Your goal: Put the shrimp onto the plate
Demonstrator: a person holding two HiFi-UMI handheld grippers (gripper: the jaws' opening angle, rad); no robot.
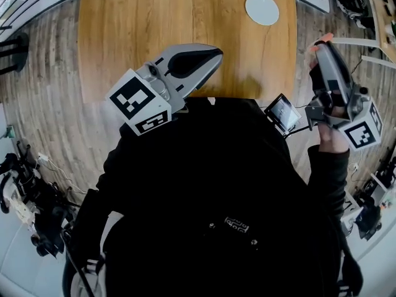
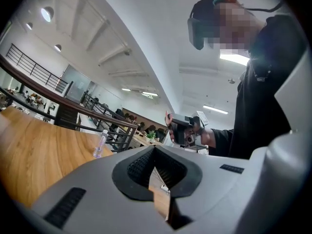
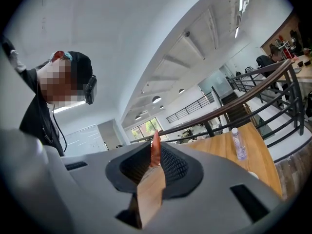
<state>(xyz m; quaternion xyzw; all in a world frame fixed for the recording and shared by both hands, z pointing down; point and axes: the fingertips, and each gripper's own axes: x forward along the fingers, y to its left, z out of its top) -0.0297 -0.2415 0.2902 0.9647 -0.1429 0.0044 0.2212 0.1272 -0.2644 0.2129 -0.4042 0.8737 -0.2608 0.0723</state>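
An orange shrimp (image 3: 155, 149) stands pinched between the dark pads of my right gripper (image 3: 156, 156), its tip poking above them. In the head view that gripper (image 1: 321, 47) is held past the table's right edge, the shrimp (image 1: 325, 39) at its tip. The white plate (image 1: 262, 8) lies bare on the far right part of the wooden table (image 1: 154, 17). My left gripper (image 1: 216, 53) hovers over the table's near edge, its jaws meeting at the tips with nothing between them (image 2: 155, 149).
A small clear bottle (image 3: 238, 144) stands on the table near a railing. The person's black clothing fills the lower head view. A small screen (image 1: 283, 112) sits by the right hand. Desks and gear line the floor at both sides.
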